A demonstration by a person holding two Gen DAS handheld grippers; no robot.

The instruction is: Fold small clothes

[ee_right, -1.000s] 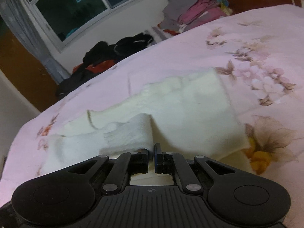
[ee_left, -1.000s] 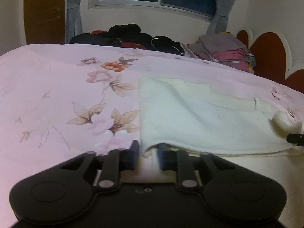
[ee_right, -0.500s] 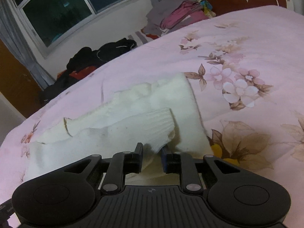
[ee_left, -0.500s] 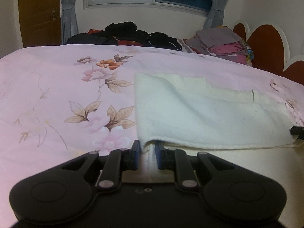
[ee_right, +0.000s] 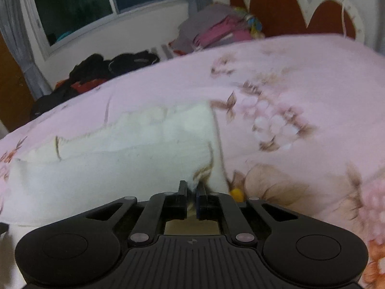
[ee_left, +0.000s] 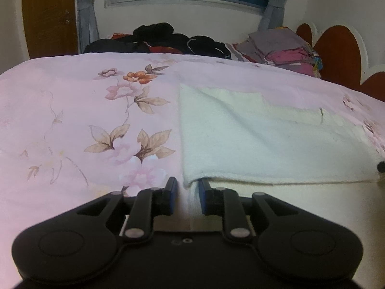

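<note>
I have the white garment [ee_left: 264, 139] lying on the pink floral bedspread [ee_left: 84, 110], its top layer folded over. My left gripper [ee_left: 187, 197] pinches the fold's near-left corner at 6 o'clock, jaws narrow; my right gripper [ee_right: 191, 198], just closing nearly together, nips the near-right corner to keep the edge taut.

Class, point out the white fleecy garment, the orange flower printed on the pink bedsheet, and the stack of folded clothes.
white fleecy garment [ee_left: 264, 142], left wrist view, folded top layer.
orange flower [ee_left: 139, 77], left wrist view, petals.
stack of folded clothes [ee_left: 284, 48], left wrist view, grey upper layers.
</note>
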